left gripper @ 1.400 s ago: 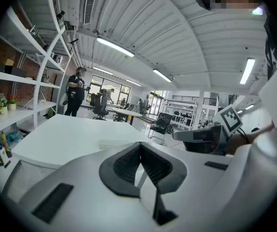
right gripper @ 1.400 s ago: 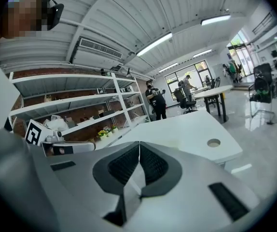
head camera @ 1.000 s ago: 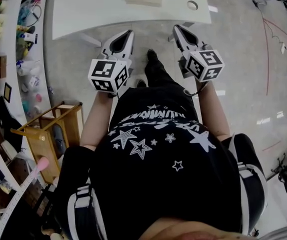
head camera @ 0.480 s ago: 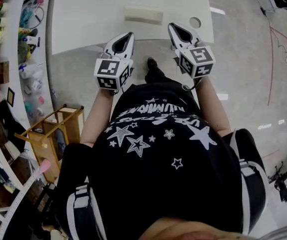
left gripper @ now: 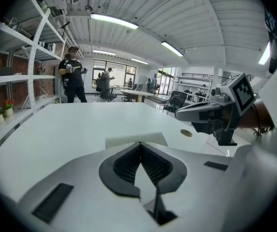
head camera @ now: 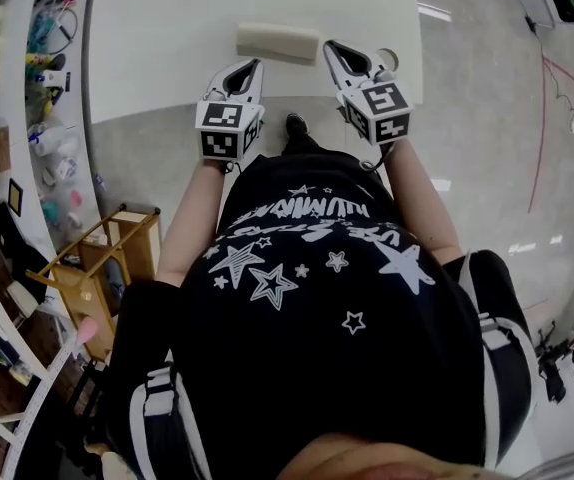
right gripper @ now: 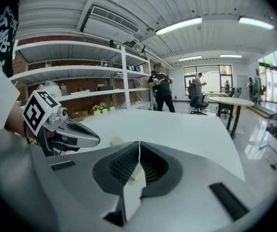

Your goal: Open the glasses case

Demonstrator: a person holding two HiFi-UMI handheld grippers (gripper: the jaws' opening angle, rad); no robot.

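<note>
My glasses case (left gripper: 121,140) half hidden behind my left gripper (left gripper: 139,143), only a corner showing left of my right gripper (right gripper: 139,143), its seam I cannot tell, table (head camera: 167,28) cut off ahead.

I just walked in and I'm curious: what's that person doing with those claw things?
A person stands at a white table, a gripper in each hand. The left gripper and right gripper are both shut and empty, pointing toward a cream glasses case on the table. Neither seems to touch it, and the case looks closed.
</note>
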